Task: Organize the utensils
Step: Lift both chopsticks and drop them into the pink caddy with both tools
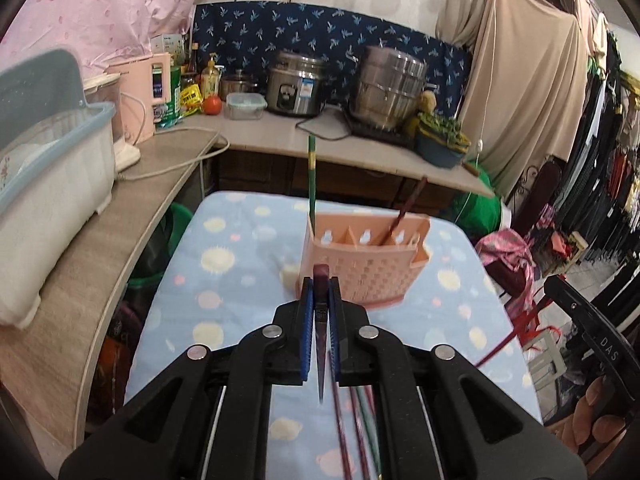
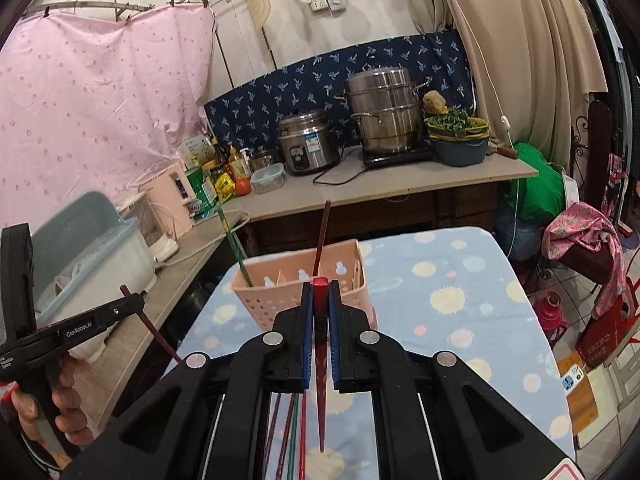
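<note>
— How far along was the sorting?

— Partly done, by the look of it. A green chopstick (image 1: pixel 311 176) and a brown chopstick (image 1: pixel 404 210) already stood in the pink holder (image 1: pixel 366 268) on the cloth-covered surface (image 1: pixel 224 264), while several more sticks (image 1: pixel 356 424) lay loose near its front edge.

— And the tools?

— The left tool (image 1: pixel 321 280) was clamped on a dark maroon chopstick (image 1: pixel 321 344); the right tool (image 2: pixel 320 286) gripped a red chopstick (image 2: pixel 321 380). Both hovered just short of the slotted, perforated holder, neither stick yet dropped in.
</note>
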Action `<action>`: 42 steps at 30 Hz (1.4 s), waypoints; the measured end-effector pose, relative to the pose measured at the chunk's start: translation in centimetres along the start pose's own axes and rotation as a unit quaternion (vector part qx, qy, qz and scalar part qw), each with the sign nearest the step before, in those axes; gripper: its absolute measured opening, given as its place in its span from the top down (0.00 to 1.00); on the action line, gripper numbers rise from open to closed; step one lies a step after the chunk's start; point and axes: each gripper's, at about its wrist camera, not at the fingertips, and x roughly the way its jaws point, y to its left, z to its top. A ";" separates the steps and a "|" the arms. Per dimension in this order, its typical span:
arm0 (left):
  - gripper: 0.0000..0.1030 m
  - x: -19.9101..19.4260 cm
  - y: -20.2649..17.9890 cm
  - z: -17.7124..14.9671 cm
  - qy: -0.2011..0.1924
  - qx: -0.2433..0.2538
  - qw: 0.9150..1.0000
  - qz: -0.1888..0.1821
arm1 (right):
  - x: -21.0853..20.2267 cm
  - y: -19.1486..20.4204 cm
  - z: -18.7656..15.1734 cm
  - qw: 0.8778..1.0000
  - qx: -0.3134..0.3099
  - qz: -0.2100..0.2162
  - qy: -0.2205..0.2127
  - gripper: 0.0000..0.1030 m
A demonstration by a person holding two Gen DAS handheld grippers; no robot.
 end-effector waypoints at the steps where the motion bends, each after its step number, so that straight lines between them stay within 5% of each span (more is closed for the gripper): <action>1: 0.93 -0.1 0.0 1.0 -0.008 -0.002 1.000 -0.005 | 0.0 -0.1 0.8 1.000 0.006 0.005 -0.009 0.94; 12: 0.93 -2.4 -1.7 10.6 -0.114 -0.009 0.993 -0.032 | 1.9 0.5 9.8 0.992 0.043 0.035 -0.113 0.94; 18: 0.93 -1.2 -1.6 13.7 -0.151 -0.012 0.988 -0.021 | 5.0 1.3 12.0 0.991 0.035 0.029 -0.127 0.94; 30: 0.93 7.8 -0.8 11.0 -0.075 -0.013 0.997 -0.002 | 12.5 1.2 8.1 0.999 0.024 0.018 -0.044 0.93; 37: 0.90 9.0 -0.8 10.0 -0.060 -0.020 0.998 -0.005 | 13.5 1.2 7.0 0.999 0.017 0.016 -0.024 0.87; 42: 0.61 7.6 -1.1 9.4 -0.070 -0.015 0.997 0.004 | 11.2 0.7 6.6 0.999 0.025 0.020 -0.033 0.80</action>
